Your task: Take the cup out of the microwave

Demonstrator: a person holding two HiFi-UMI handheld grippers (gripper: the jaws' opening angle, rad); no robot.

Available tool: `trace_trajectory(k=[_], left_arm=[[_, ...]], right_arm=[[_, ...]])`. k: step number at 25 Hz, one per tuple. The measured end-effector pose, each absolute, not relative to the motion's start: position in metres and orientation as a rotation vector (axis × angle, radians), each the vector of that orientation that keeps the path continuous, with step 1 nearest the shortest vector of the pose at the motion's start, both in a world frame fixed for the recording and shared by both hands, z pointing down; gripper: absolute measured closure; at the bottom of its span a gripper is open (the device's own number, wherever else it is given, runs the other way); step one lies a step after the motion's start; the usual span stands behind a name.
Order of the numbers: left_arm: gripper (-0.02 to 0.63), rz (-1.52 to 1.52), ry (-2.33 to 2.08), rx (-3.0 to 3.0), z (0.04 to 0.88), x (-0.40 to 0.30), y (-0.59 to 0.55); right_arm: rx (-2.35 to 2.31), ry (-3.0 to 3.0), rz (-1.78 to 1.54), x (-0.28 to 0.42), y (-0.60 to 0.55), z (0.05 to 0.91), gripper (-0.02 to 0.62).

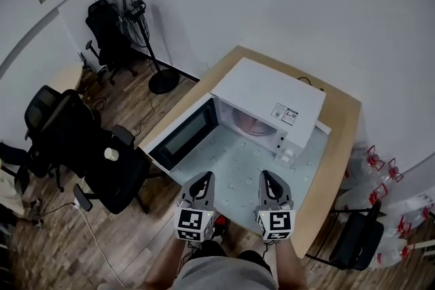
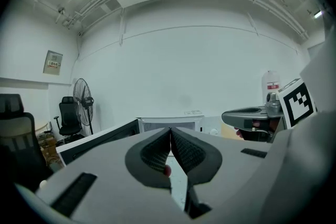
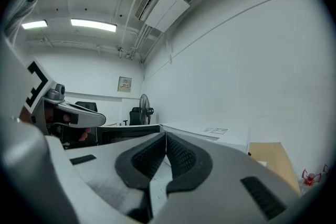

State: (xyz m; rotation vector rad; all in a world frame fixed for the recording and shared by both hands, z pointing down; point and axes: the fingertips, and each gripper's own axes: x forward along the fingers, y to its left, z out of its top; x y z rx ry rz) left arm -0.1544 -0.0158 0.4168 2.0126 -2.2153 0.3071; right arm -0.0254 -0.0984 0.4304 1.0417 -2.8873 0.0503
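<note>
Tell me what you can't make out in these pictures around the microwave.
- The cup: the head view shows only a pinkish blur inside the microwave, whose top covers most of the cavity.
- Left gripper view: the shut left claw blocks most of the cavity.
- Right gripper view: the shut right claw blocks it too.

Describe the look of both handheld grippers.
The left gripper and right gripper match: grey moulded plastic shells tapering to a tip, black ribbed pads inside, and a white cube with black square markers at the rear.
</note>
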Motion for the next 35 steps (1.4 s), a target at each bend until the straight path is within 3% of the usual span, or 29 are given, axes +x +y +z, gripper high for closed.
trace_trajectory(k=[16, 35], left_arm=[[0.583, 0.350, -1.993, 2.132, 0.460, -0.234, -0.122], [0.583, 0.366, -1.847, 2.137, 0.522, -0.277, -0.193]], right_arm=[[1.200, -2.763, 0.144, -0.110, -0.187, 0.471, 0.577], [1.275, -2.647, 0.248, -0.154, -0.260, 0.544, 0.575]])
